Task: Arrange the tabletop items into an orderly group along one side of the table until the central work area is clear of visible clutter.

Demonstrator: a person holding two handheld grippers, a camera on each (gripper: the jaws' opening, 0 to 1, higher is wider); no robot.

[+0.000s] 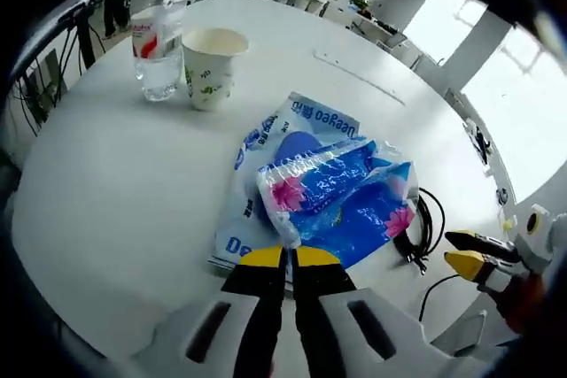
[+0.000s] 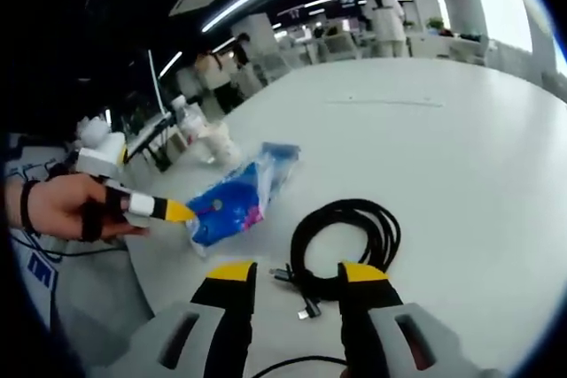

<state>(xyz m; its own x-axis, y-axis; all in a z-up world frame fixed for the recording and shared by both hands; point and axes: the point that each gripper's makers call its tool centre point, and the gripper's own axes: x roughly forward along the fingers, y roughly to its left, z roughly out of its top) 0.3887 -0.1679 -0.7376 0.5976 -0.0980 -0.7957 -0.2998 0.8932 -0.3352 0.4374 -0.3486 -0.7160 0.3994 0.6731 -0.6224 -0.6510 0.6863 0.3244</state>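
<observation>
Your left gripper (image 1: 285, 252) has two black jaws capped with yellow tips, rising from a pale grey body with dark slotted openings on each side. Your right gripper (image 2: 288, 273) is built the same: yellow-tipped black jaws on a light grey housing with dark slots. In the right gripper view, your hand (image 2: 66, 205) wears a dark band at the wrist and black straps across the fingers.

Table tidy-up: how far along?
Early. Done: water bottle and paper cup stand together near one edge. In hand: left tongs shut on the blue tissue pack. Left: black cable lies coiled mid-table, right tongs open over it.
</observation>
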